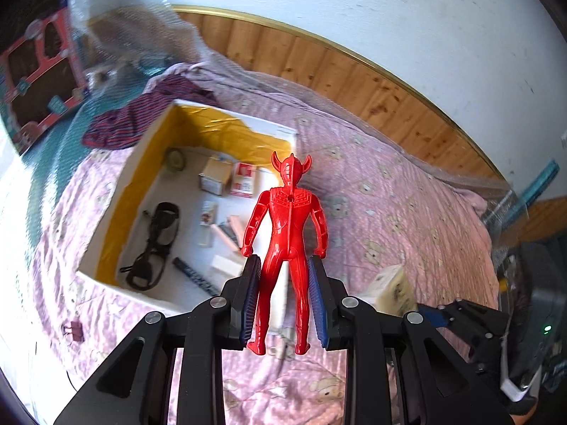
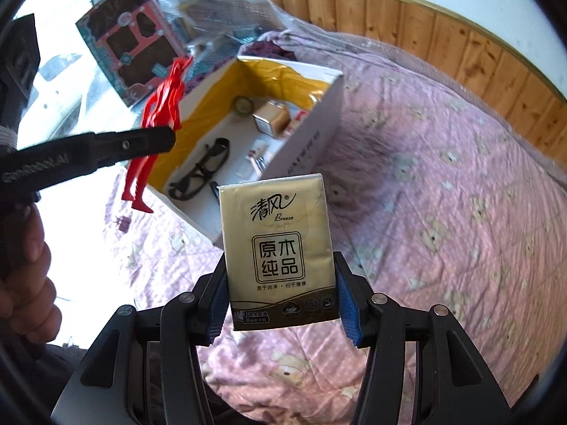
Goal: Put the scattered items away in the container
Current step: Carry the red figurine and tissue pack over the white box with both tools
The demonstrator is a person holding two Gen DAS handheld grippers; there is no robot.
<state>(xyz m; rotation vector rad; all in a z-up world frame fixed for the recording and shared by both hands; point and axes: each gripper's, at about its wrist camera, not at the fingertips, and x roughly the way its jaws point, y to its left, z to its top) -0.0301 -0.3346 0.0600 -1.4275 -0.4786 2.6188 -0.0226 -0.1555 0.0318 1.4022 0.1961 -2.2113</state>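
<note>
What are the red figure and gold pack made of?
Red figure: likely glossy molded plastic; it has a shiny, uniform surface with a seam down its back.
Gold pack: apparently soft printed film around tissues; it has slight wrinkles and sheen.

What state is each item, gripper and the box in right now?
Left hand-held gripper: shut on red figure.
Red figure: held by the legs, off the bed, not yet in the box.
Right hand-held gripper: shut on tissue pack.
Tissue pack: held upright, off the bed.
Box: open, already holding glasses and small items.
</note>
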